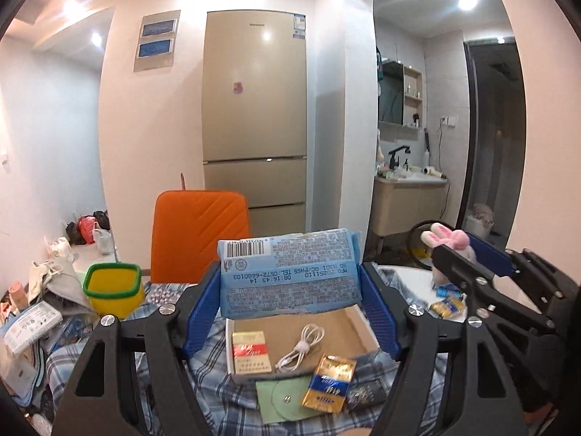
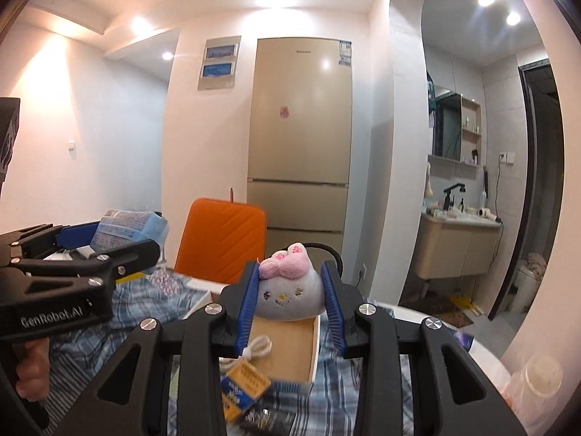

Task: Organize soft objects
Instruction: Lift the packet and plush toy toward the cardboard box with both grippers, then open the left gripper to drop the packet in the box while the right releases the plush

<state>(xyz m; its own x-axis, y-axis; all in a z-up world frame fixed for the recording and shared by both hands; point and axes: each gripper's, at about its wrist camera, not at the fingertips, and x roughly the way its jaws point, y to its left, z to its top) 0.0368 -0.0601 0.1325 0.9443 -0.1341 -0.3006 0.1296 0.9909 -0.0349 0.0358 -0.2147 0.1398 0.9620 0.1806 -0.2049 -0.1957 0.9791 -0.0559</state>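
Your left gripper squeezes the blue tissue pack with its long side lying across the jaws; your right gripper squeezes the grey plush toy by its cheeks. Both hang up in the air over the open cardboard box; it lies right below, nearer your left hand, with a white cable and a red packet already inside, and the yellow tub sits off to the left.

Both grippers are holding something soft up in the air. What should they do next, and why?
Probably carry both over to one spot and set them down together. The left gripper clamps the blue tissue pack and the right gripper clamps the plush toy, both lifted above the open box, which holds only hard things like a cable.
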